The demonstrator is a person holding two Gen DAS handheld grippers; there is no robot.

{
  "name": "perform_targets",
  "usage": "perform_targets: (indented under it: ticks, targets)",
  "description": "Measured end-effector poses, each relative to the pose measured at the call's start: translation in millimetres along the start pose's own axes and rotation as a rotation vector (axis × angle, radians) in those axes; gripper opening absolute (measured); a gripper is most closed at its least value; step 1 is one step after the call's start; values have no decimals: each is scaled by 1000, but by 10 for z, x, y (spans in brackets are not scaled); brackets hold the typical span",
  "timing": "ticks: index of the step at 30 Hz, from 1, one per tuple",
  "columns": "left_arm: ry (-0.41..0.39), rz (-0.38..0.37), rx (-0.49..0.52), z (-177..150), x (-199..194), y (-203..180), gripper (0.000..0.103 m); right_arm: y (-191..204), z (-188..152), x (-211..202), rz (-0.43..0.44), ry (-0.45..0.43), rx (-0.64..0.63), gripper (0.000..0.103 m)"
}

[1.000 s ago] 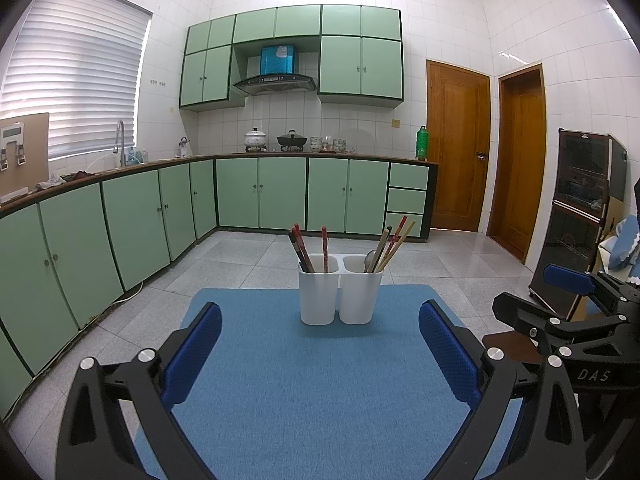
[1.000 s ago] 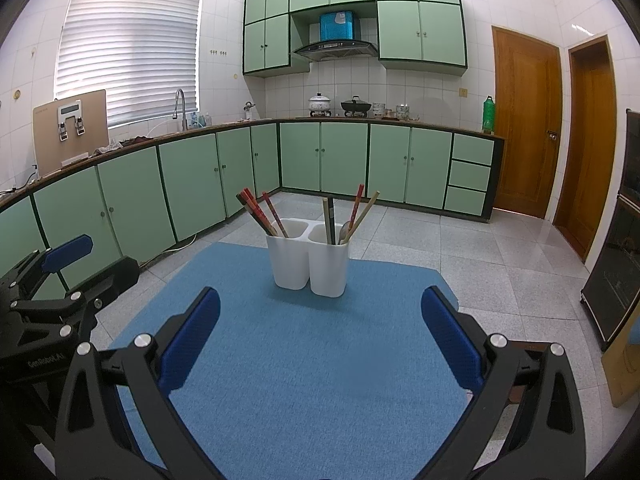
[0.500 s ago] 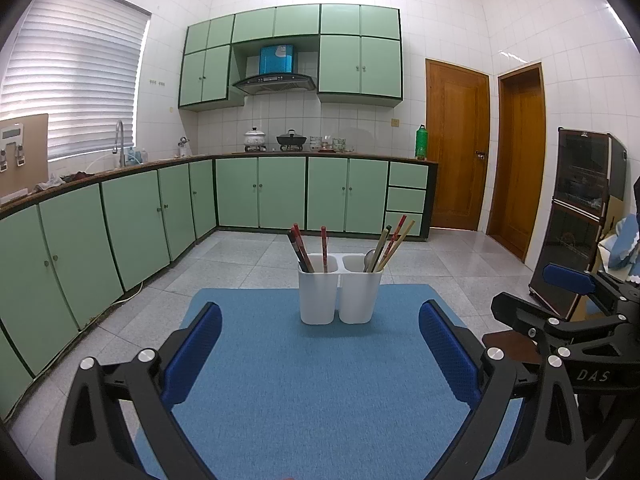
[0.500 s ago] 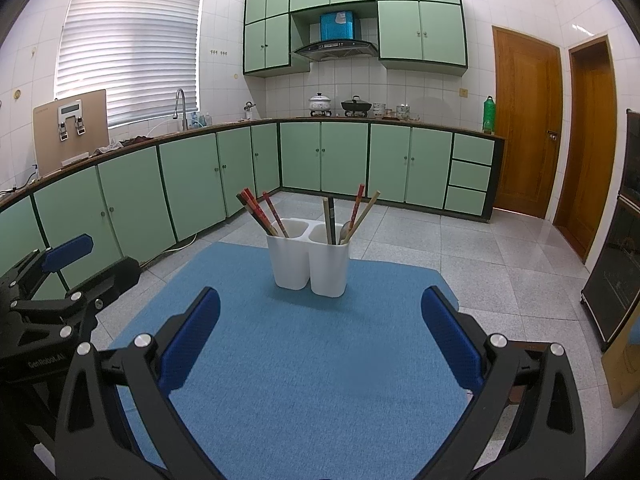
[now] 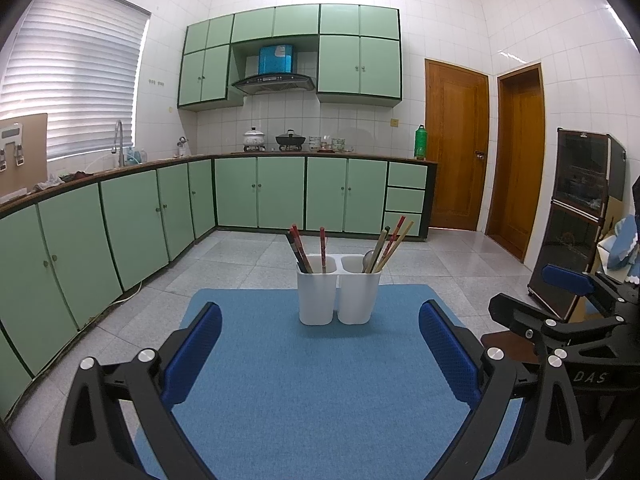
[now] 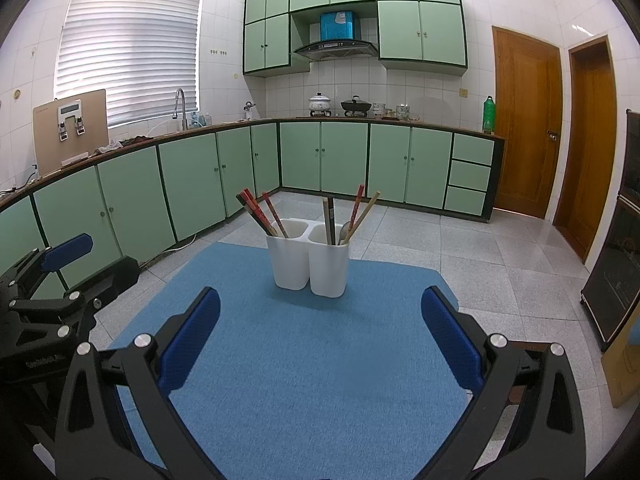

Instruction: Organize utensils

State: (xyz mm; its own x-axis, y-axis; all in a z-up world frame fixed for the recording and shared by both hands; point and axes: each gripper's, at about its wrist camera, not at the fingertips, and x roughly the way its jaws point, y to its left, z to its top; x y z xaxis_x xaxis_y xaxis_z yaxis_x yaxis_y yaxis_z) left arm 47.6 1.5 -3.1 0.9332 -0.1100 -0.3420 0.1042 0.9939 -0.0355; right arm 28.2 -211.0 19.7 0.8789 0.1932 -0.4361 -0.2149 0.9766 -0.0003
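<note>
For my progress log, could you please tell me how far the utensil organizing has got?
Done: nothing evident; chopsticks and a metal spoon share the white two-compartment plastic holder. In hand: nothing; left tongs and right tongs are open. Left: apparently all the sorting.

Bright, even light. Daylight through the window blinds (image 5: 72, 76) at left, glare patches on the wall tiles (image 5: 516, 56) and floor (image 6: 532, 236). Strong fisheye bending, dark vignette corners. Both views sharp, soft shadows only.
</note>
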Motion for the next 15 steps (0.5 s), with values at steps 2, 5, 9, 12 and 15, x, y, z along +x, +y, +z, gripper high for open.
perform_targets:
  ticks: [2, 5, 9, 12, 15]
  targets:
    - [1, 0, 0, -4, 2, -1, 97, 0, 0, 0, 0, 0, 0, 98]
    - [2, 1, 0, 2, 5, -3, 97, -1, -9, 2, -1, 1, 0, 98]
    - [5, -1, 1, 2, 6, -10, 97, -7, -18, 15, -2, 4, 1, 98]
    - [5, -2, 2, 3, -7, -14, 97, -14, -31, 32, -3, 7, 2, 98]
    - [5, -2, 1, 6, -7, -13, 97, -18, -35, 36, -2, 8, 2, 98]
